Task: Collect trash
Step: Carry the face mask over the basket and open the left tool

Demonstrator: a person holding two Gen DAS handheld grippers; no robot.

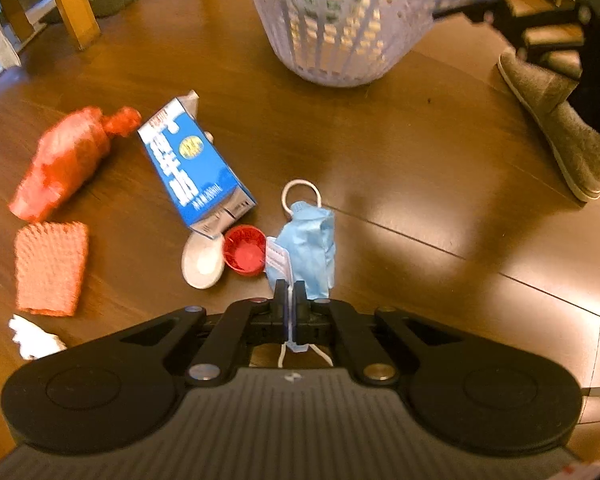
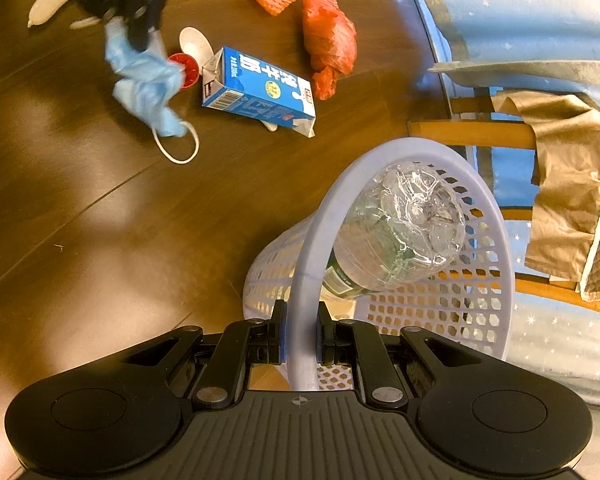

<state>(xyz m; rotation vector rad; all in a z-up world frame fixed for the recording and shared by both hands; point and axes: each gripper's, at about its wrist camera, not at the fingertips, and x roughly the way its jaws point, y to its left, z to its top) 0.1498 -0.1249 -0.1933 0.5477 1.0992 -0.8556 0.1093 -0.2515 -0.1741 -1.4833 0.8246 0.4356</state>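
My left gripper [image 1: 289, 292] is shut on a crumpled blue face mask [image 1: 310, 244], which hangs just above the wooden floor; its white ear loop [image 1: 300, 194] dangles ahead. The same mask [image 2: 146, 84] shows in the right wrist view under the left gripper [image 2: 140, 28]. My right gripper [image 2: 301, 316] is shut on the rim of a pale lavender plastic basket [image 2: 496, 264], tilted, with a clear plastic bottle [image 2: 400, 232] inside. On the floor lie a blue milk carton [image 1: 192, 168], a red cap [image 1: 244, 254], a white spoon [image 1: 202, 264], a red plastic bag [image 1: 66, 156] and an orange foam net [image 1: 50, 268].
A person's grey slipper [image 1: 556, 128] stands at the right. A crumpled white tissue [image 1: 34, 338] lies at the lower left. Wooden chair legs [image 1: 70, 4] stand at the back left, and a chair with tan cloth [image 2: 568, 184] is beside the basket.
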